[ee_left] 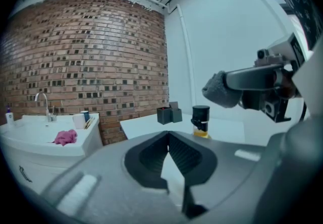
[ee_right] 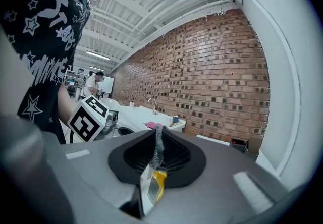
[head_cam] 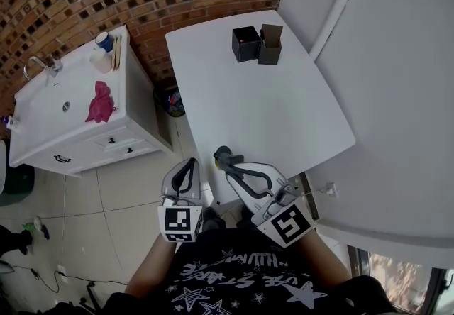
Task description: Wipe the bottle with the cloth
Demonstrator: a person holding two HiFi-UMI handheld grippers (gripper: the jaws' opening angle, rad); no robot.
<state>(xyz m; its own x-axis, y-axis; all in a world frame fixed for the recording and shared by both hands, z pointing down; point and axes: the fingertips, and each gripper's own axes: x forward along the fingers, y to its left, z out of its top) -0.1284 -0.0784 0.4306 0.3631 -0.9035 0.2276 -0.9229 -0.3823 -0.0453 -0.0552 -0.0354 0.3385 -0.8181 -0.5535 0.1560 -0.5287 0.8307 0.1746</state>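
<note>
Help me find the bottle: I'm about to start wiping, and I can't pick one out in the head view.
Observer: The left gripper view shows the bottle standing upright on the white table. It has a black cap and is yellow at the bottom.
Operator: Is the cloth properly gripped?
Observer: Yes. The right gripper view shows the right claw shut on the grey cloth, which runs up between its jaws.
Operator: And the left claw?
Observer: Its own view shows it shut with nothing in it.
</note>
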